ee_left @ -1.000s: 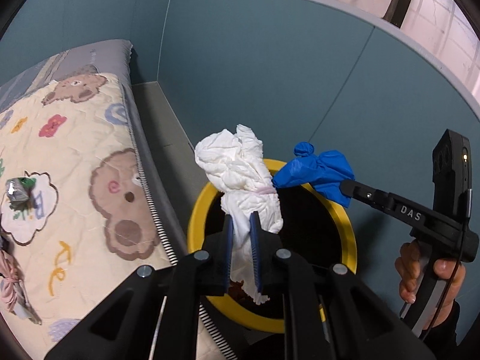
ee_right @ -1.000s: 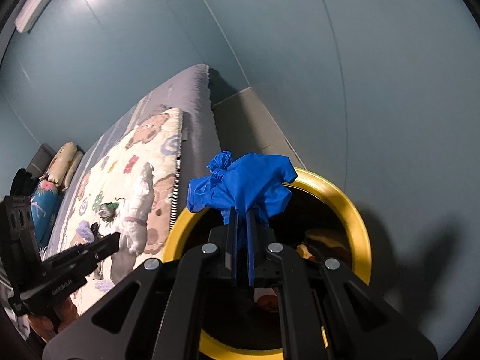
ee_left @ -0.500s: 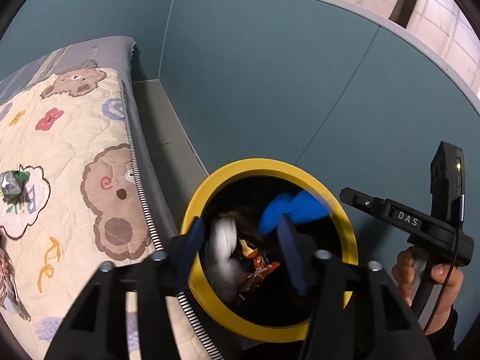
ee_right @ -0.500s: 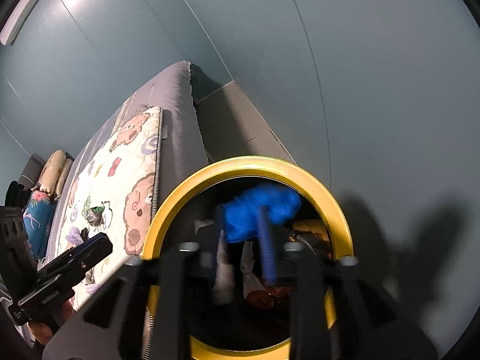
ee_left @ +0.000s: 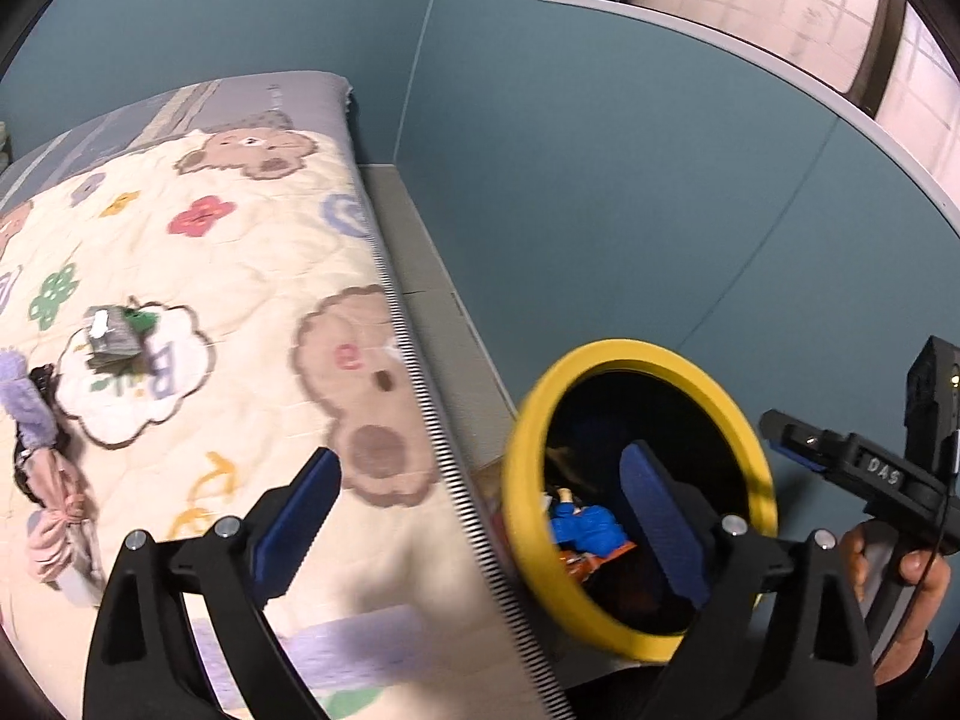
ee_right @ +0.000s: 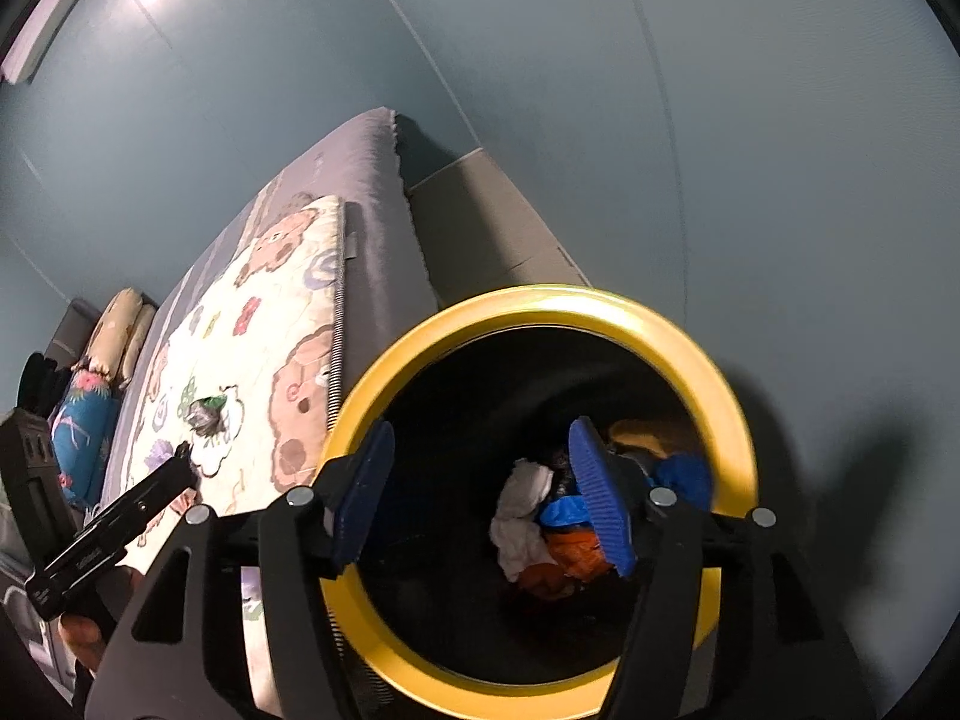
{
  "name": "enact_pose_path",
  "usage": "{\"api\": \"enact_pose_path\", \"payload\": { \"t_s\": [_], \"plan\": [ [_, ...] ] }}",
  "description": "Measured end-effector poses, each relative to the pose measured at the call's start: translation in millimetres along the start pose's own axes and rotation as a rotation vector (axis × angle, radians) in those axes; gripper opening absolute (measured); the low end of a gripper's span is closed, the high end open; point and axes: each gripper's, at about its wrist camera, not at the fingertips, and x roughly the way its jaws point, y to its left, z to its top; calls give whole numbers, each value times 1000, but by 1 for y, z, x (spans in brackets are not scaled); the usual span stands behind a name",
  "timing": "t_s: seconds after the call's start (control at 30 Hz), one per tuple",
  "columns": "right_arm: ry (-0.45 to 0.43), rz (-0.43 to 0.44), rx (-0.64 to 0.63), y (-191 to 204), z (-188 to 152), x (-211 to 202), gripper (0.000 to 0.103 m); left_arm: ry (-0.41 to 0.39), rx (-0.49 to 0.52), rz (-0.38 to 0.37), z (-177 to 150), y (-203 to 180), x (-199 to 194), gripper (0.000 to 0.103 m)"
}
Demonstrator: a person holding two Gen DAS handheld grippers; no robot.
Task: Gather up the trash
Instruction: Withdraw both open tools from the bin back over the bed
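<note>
A yellow-rimmed black bin (ee_right: pixel 714 384) stands between the bed and the blue wall; it also shows in the left wrist view (ee_left: pixel 522 444). Inside lie a white tissue (ee_right: pixel 525 507), a blue glove (ee_right: pixel 684 474) and orange wrappers (ee_right: pixel 570 549); the glove shows in the left wrist view (ee_left: pixel 585 525). My right gripper (ee_right: pixel 480 495) is open and empty over the bin mouth. My left gripper (ee_left: pixel 477 522) is open and empty, straddling the bed edge and bin rim. A crumpled grey-green wrapper (ee_left: pixel 114 339) lies on the quilt, also in the right wrist view (ee_right: pixel 207 414).
The bed carries a cream bear-print quilt (ee_left: pixel 240 300) over a grey mattress (ee_right: pixel 372 192). Pink and purple cloth items (ee_left: pixel 42 450) lie at the quilt's left. A grey ledge (ee_left: pixel 420 276) runs along the wall. Pillows (ee_right: pixel 114 330) sit at the far end.
Both grippers opened; the white tissue and the blue glove dropped into the bin. The left gripper has since swung left toward the quilt.
</note>
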Motion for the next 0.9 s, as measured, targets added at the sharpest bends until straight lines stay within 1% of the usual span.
{"api": "enact_pose_path", "payload": {
  "t_s": [0.07,0.13,0.2,0.3,0.53,0.7,0.9],
  "plan": [
    [-1,14,-18,11,-1,0,61,-9,-14,27,-3,18,-5,92],
    [-1,28,-40,23,-3,0,63,-7,-44,33,-5,32,-7,92],
    [5,41,-62,36,-4,2,63,-6,-78,47,-10,51,-12,92],
    [21,62,-99,59,-8,9,64,-14,-101,80,-14,73,-21,92],
    [60,114,-191,122,-16,28,65,-39,-155,151,-13,124,-44,93],
    [71,155,-268,166,-21,40,66,-61,-214,212,-13,170,-62,94],
    [107,184,-346,222,-29,68,67,-66,-289,296,-15,227,-76,94]
  ]
}}
